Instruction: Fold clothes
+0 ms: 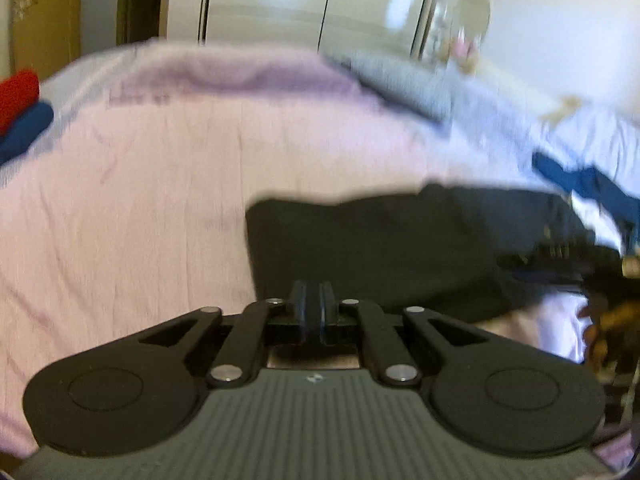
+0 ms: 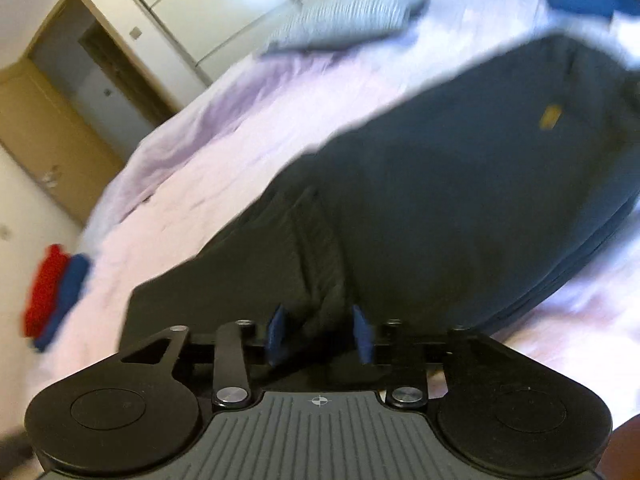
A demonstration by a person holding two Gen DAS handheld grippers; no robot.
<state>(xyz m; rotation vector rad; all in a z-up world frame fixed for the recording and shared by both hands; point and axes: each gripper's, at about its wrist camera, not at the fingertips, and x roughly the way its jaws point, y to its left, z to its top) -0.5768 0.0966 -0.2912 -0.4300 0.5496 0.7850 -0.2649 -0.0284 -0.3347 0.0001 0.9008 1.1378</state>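
A dark navy garment (image 1: 380, 248) lies flattened on the pink bed sheet (image 1: 140, 200). My left gripper (image 1: 313, 304) is shut at the garment's near edge, its two pads pressed together, and no cloth shows between them. In the right wrist view the same garment (image 2: 460, 184) stretches away to the upper right, with a small yellow label (image 2: 550, 117) on it. My right gripper (image 2: 320, 332) is open over its near end. A raised fold of the cloth lies between the blue pads (image 2: 280, 332), and they do not press on it.
A red and a blue folded item (image 2: 48, 288) sit at the bed's left edge. A striped pillow (image 2: 344, 20) and another blue garment (image 2: 580, 0) lie farther back. Wardrobe doors (image 1: 272, 8) and a wooden door (image 2: 52, 136) stand beyond the bed.
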